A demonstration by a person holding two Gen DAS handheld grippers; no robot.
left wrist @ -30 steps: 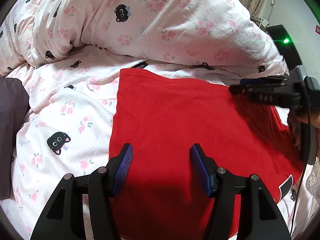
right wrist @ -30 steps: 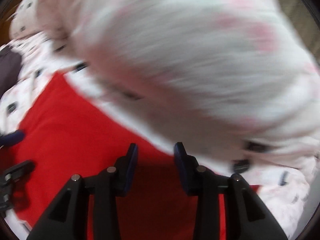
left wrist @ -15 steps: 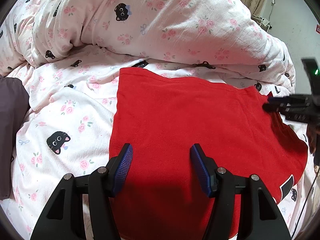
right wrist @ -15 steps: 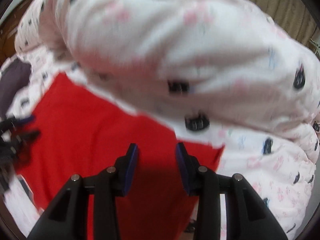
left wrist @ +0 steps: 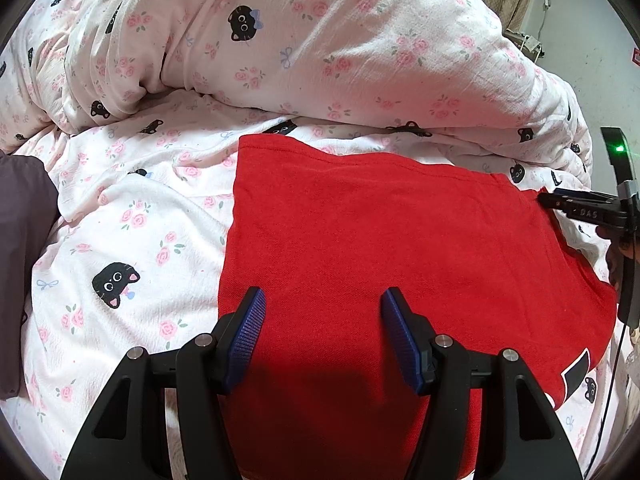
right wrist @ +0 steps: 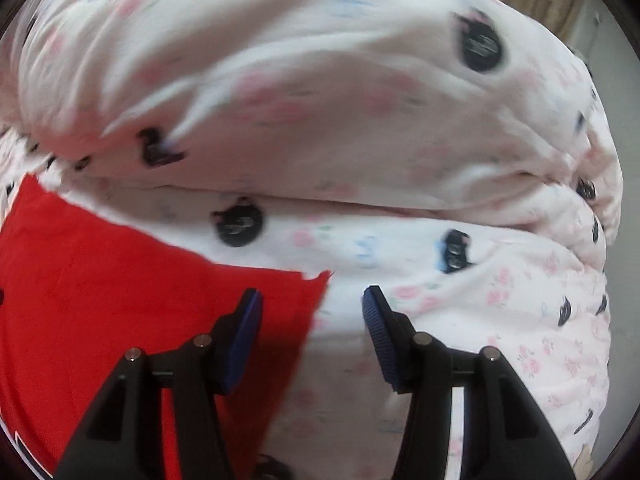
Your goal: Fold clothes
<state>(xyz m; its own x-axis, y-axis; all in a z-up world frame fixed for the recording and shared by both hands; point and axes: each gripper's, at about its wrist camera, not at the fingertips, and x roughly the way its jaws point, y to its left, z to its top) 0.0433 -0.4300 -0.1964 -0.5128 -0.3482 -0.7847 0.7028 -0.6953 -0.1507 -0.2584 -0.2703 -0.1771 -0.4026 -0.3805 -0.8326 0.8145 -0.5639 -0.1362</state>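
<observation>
A bed (left wrist: 132, 208) covered in white bedding printed with pink roses and black cat faces fills both views, and a bulky duvet (left wrist: 320, 40) of the same print is heaped along its far side. A red garment (left wrist: 380, 248) is spread flat on the sheet in front of the duvet, one straight edge turned toward the left of the left wrist view. A dark grey cloth (left wrist: 20, 248) is seen at the left border of that view.

The left gripper (left wrist: 323, 320) is held over the near part of the red garment; its jaws are spread, red cloth is seen in the gap below them, and nothing is pinched. Whether the pads touch the fabric cannot be told.

The right gripper (right wrist: 312, 312) is placed at the garment's right-hand far corner. Its jaws are opening: the left pad is seen over red cloth, the right pad over the bare sheet, and the garment's edge runs through the gap, with no pad pressed on it. This view is blurred. In the left wrist view the same gripper is seen at the right border, its tip just at the red corner.

On that gripper's side the letters "DAS" (left wrist: 588, 213) can be read. A black-and-white printed patch (left wrist: 576, 372) on the garment's lower right is shown, but no writing on it can be made out.
</observation>
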